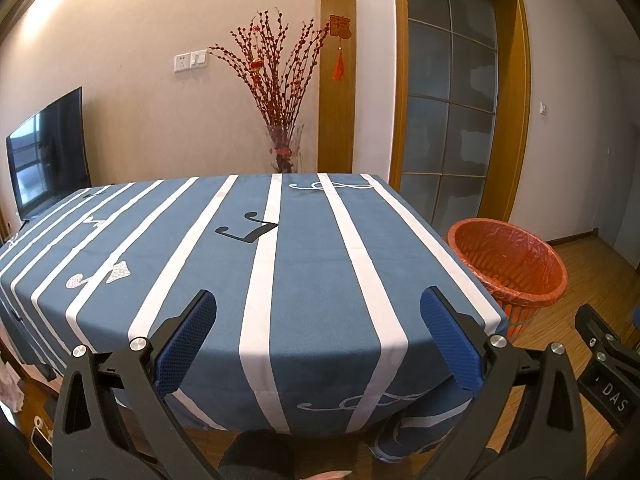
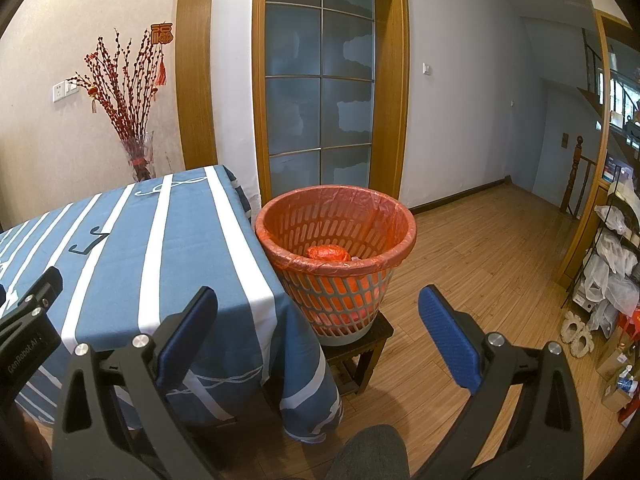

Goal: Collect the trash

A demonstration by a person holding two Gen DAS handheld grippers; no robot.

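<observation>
A slotted waste basket with a red bag liner [image 2: 336, 232] stands on a small dark stool [image 2: 360, 344] at the table's right side; it also shows in the left wrist view [image 1: 508, 264]. A red crumpled lump [image 2: 328, 254] lies inside it. My left gripper [image 1: 318, 308] is open and empty, over the near edge of the blue striped tablecloth [image 1: 304, 264]. My right gripper [image 2: 318, 308] is open and empty, held in front of the basket near the table's corner [image 2: 276, 296]. I see no loose trash on the cloth.
A glass vase of red branches [image 1: 284, 148] stands behind the table. A TV [image 1: 48, 152] is at the left. A glass-paned door [image 2: 320, 92] is behind the basket. A rack with plastic bags and boxes [image 2: 612, 288] lines the right wall, on wooden floor [image 2: 480, 260].
</observation>
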